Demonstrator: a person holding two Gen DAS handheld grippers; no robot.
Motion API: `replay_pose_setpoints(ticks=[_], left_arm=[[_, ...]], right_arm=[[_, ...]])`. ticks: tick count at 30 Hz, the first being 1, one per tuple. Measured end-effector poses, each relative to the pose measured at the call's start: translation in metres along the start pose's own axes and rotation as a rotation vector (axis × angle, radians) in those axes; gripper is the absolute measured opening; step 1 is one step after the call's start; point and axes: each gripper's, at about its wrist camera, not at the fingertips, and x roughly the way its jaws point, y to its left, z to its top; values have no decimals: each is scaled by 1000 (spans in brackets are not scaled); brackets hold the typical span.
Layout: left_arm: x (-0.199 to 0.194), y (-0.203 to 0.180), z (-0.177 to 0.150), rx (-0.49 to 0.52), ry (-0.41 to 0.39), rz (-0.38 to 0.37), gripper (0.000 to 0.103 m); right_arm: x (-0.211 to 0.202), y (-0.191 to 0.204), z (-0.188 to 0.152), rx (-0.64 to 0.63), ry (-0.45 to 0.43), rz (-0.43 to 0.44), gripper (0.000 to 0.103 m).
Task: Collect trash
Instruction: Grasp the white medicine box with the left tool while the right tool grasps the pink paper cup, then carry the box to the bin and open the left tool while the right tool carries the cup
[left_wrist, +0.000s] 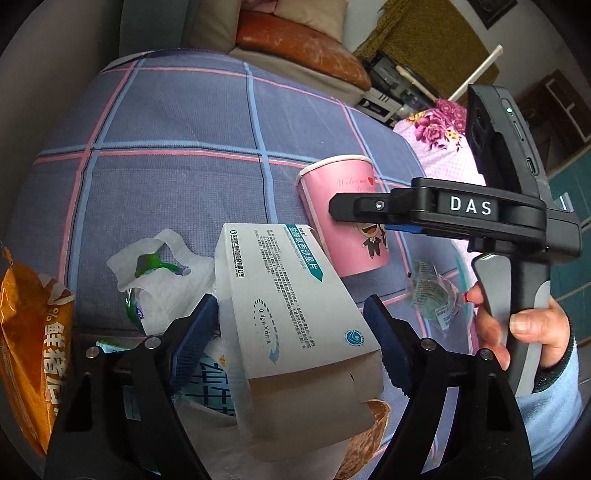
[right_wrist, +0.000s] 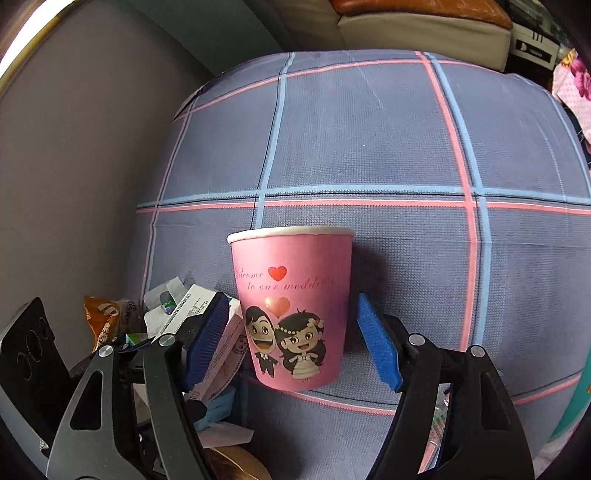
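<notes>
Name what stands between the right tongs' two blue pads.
The pink paper cup, upright on the checked cloth, shown in the right wrist view; neither pad visibly presses it.

I had the right gripper (right_wrist: 293, 341) open around the pink paper cup with a cartoon wedding couple (right_wrist: 293, 310), which stood upright on the grey-blue cloth checked with pink and blue lines (right_wrist: 369, 147). Its blue ribbed pads (right_wrist: 378, 347) sat at nine and three o'clock of the cup, neither clearly pressing it. At eight o'clock lay a white printed cardboard box (right_wrist: 218, 347), and farther out an orange foil snack wrapper (right_wrist: 101, 321).
</notes>
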Motion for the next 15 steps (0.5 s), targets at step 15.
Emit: replay_pose_setpoints(ticks=[15], left_arm=[[-41, -28, 12, 40, -129, 30, 66]], right_arm=[[-80, -38, -35, 48, -197, 42, 56]])
